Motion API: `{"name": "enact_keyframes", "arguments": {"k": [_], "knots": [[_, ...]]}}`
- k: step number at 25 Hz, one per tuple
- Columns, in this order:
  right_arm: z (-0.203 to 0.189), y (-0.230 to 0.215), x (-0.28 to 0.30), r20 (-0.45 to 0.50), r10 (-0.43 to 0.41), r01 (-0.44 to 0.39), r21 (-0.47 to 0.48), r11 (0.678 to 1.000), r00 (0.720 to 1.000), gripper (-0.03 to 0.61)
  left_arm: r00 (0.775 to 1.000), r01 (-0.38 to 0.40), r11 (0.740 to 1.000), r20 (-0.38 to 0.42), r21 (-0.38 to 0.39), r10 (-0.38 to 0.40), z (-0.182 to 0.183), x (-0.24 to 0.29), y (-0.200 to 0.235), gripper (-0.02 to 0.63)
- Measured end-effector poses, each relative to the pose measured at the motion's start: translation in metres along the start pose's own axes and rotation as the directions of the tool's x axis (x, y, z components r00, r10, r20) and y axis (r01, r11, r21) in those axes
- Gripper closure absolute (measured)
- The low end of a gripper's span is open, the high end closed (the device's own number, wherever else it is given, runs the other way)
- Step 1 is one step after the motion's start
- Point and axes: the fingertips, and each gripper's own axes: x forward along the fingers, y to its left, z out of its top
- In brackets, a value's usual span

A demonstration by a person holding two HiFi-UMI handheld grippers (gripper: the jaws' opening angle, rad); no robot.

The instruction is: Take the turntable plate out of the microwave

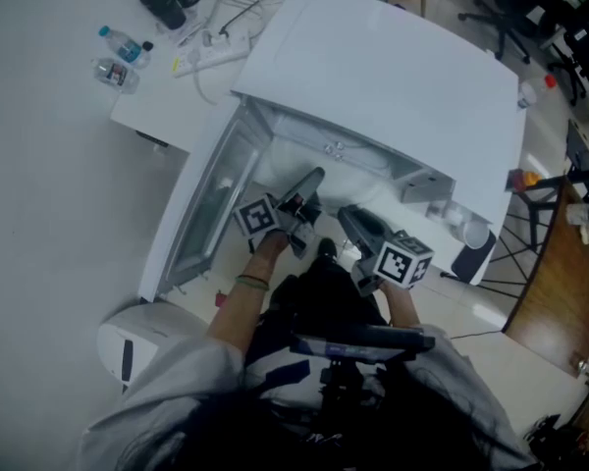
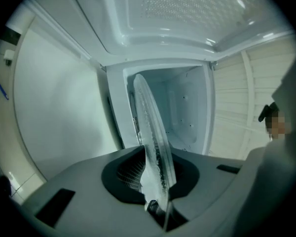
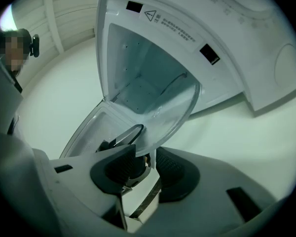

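Microwave [image 1: 393, 77] sits on the white table [image 1: 149, 116], door [image 1: 208, 204] swung open to the left in the head view, both grippers at the mouth of the cavity. The left gripper [image 2: 157, 181] is clamped narrow on the near rim of the turntable plate [image 2: 150, 127]. In the left gripper view the glass disc reads edge-on, rising out of the jaws and running ahead toward the open cavity [image 2: 185, 112]. The right gripper [image 3: 140, 169] has its jaws standing apart. In the right gripper view the plate's lower rim hangs just above and ahead of the gap, the pads are not pressing on it, and nothing else sits between them. The plate is therefore carried by the left gripper alone, at one point on its rim, with the rest of the disc cantilevered forward. Judgement: the plate is lifted and at the cavity mouth, though how far clear of the opening cannot be told from these views. The withdrawal has to run back along the plate's own plane, toward the person. The left gripper does the work and the right one, just beside the free rim, is placed to steady it if the glass tips.
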Motion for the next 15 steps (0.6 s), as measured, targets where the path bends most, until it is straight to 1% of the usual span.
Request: {"name": "enact_keyframes", "arguments": {"k": [4, 6, 8, 10, 12, 15], "knots": [[-0.002, -0.002, -0.005, -0.015, 0.031, -0.031, 0.008, 0.999, 0.999, 0.448, 1.0, 0.011, 1.0, 0.007, -0.005, -0.011, 0.001, -0.007, -0.004, 0.584], [-0.001, -0.009, -0.01, -0.007, 0.02, -0.02, 0.025, 0.999, 1.0, 0.44, 1.0, 0.017, 1.0, 0.006, -0.007, -0.017, 0.0, -0.01, -0.005, 0.584], [0.003, -0.018, -0.016, 0.02, -0.002, 0.001, 0.055, 0.998, 1.0, 0.397, 1.0, 0.019, 1.0, 0.007, -0.015, -0.019, -0.002, -0.014, -0.005, 0.586], [0.012, -0.027, -0.019, 0.068, 0.003, -0.01, 0.112, 0.994, 0.998, 0.385, 1.0, 0.017, 0.999, 0.014, -0.037, -0.016, -0.004, -0.017, -0.004, 0.586], [0.023, -0.031, -0.015, 0.12, 0.037, -0.059, 0.191, 0.98, 0.992, 0.385, 1.0, 0.011, 0.999, 0.01, -0.037, -0.01, -0.005, -0.021, -0.003, 0.586], [0.04, -0.025, -0.003, 0.19, 0.126, -0.175, 0.27, 0.947, 0.974, 0.385, 1.0, 0.015, 1.0, -0.007, -0.026, -0.015, -0.008, -0.024, -0.006, 0.587]]}}
